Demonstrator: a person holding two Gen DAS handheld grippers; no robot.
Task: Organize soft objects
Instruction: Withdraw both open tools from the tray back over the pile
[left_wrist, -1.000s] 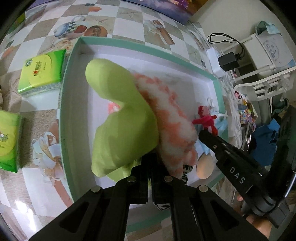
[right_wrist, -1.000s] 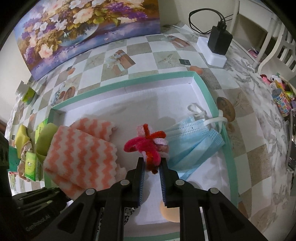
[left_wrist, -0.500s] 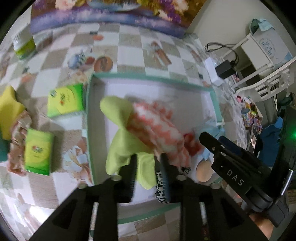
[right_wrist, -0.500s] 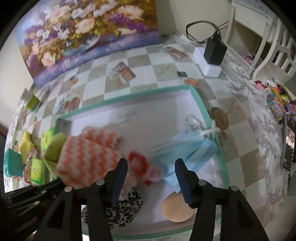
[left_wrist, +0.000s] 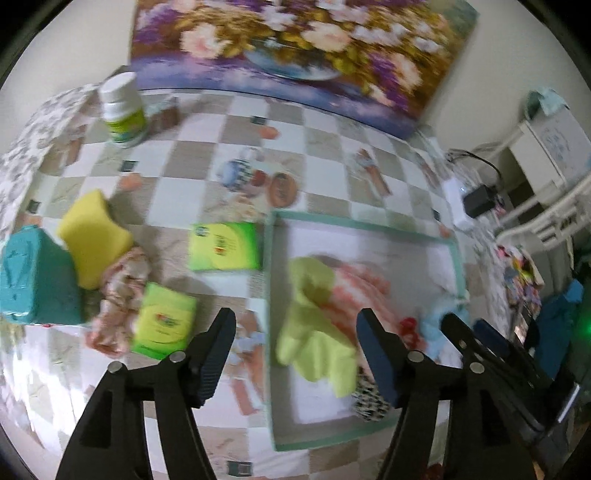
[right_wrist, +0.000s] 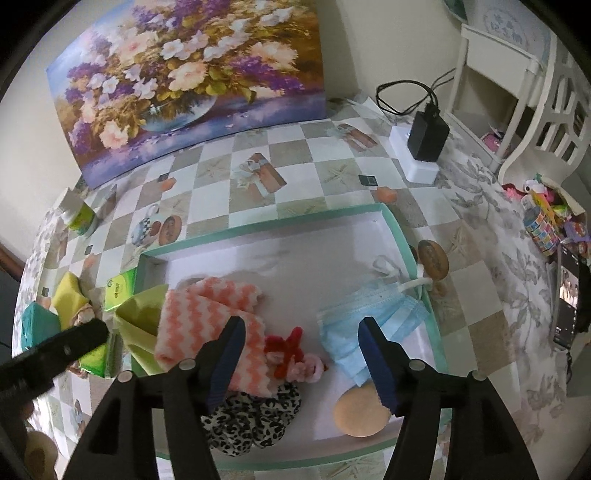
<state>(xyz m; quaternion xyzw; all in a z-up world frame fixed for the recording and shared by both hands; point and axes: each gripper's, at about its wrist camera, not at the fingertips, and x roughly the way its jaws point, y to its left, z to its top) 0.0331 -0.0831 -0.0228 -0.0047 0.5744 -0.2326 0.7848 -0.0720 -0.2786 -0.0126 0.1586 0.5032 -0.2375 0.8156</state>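
Both grippers, left and right, hang open and empty; the yellow sponge looks light and squashy, best pinched across its narrow middle.

A tray sits at centre frame on the bench, holding a cloth at left, a face mask at right and a scrunchie at the lower edge. Tissue packs lie on the bench left of the tray, and a painting stands behind it in the upper frame.
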